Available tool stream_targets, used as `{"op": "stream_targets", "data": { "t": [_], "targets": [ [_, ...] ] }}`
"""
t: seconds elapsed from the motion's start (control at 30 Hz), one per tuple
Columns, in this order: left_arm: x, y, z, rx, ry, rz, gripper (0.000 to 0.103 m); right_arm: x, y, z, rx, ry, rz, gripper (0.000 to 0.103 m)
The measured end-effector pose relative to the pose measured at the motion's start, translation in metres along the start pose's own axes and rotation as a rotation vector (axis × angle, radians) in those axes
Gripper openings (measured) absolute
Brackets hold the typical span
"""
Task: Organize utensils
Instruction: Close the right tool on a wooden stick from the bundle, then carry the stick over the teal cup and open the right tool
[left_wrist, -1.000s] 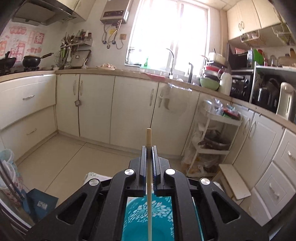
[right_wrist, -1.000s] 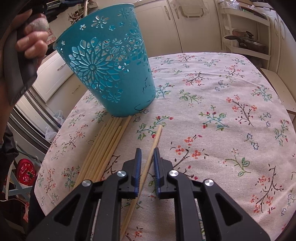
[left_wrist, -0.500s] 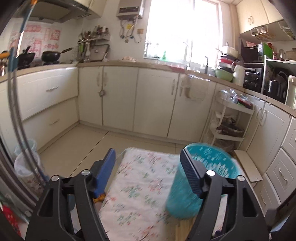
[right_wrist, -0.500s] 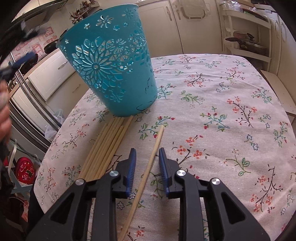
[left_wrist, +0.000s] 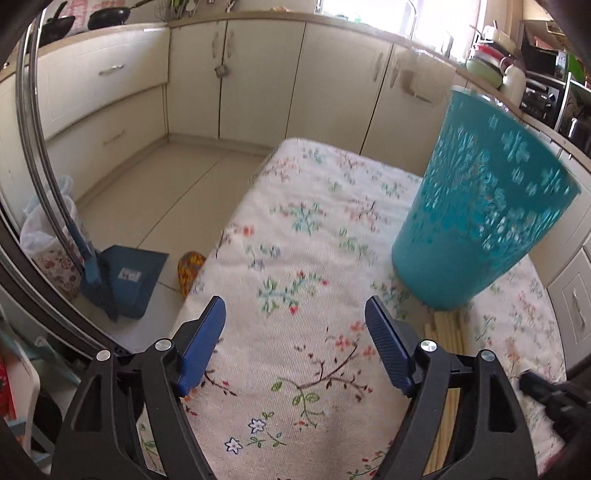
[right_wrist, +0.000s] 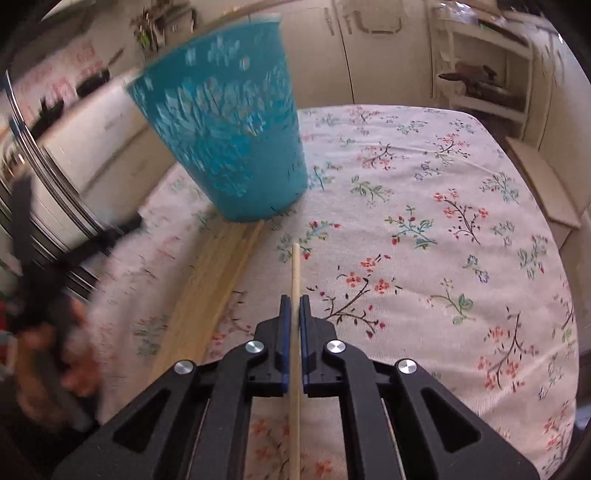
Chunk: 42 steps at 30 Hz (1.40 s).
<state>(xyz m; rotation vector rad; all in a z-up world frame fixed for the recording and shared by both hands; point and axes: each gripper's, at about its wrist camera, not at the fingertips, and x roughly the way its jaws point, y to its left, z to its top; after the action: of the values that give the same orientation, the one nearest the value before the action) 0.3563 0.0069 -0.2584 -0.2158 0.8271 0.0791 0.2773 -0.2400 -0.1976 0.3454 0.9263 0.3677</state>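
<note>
Chopstick (right_wrist: 295, 280) is pinched in the right gripper (right_wrist: 294, 306), jaws fully closed on it, tip poking toward 12 o'clock over the floral tablecloth (right_wrist: 461, 258). The teal cutout basket (right_wrist: 229, 147) stands at about 11 o'clock from the tip, near but not touching. A bundle of loose chopsticks (right_wrist: 207, 291) lies flat at 10 o'clock, far ends up against the basket base.

Left gripper (left_wrist: 295, 321) has its jaws spreading wide with nothing between them, only bare cloth (left_wrist: 295, 240). In its view the basket (left_wrist: 484, 206) sits at 2 o'clock.

Risks, as I read it:
- The grip is low on a thin round stick, so it could pivot or slide out on the lift.
- The basket looks light and tall; clipping the rim with the tip could tip it.
- The cutouts could catch the tip.
- The left gripper could scatter the bundle (left_wrist: 443, 332) at its 3 o'clock.
</note>
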Motion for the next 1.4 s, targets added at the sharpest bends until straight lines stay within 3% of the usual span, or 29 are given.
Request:
{"op": "stream_targets", "data": {
  "t": [0.13,0.33,0.53,0.7,0.83,1.07,1.23,1.33,1.4],
  "targets": [
    [0.000,0.001,-0.001,0.002,-0.010,-0.009,0.080,-0.045,0.004,0.023,0.044,-0.132,0.134,0.005],
    [0.002,-0.005,0.002,0.020,0.012,-0.012,0.080,-0.094,0.040,0.098,0.027,-0.373,0.260,0.005],
    [0.002,-0.004,0.002,0.008,0.006,-0.023,0.080,-0.083,0.075,0.180,0.000,-0.548,0.164,0.006],
    [0.001,-0.001,0.002,-0.008,-0.002,-0.036,0.080,-0.045,0.082,0.216,0.023,-0.586,0.041,0.006],
    [0.001,0.000,0.002,-0.019,-0.003,-0.047,0.080,-0.015,0.080,0.216,0.016,-0.514,-0.020,0.006],
    [0.000,0.001,0.002,-0.024,-0.005,-0.052,0.080,-0.006,0.073,0.180,-0.055,-0.437,-0.041,0.006],
    [-0.001,0.005,0.001,-0.045,-0.010,-0.053,0.081,-0.046,0.067,0.149,-0.069,-0.512,-0.035,0.024],
    [-0.001,0.005,0.002,-0.050,-0.010,-0.052,0.081,-0.084,0.057,0.114,-0.049,-0.595,-0.049,0.037],
    [-0.001,0.006,0.002,-0.048,-0.009,-0.050,0.081,-0.093,0.047,0.083,-0.022,-0.578,-0.073,0.041]
  ]
}}
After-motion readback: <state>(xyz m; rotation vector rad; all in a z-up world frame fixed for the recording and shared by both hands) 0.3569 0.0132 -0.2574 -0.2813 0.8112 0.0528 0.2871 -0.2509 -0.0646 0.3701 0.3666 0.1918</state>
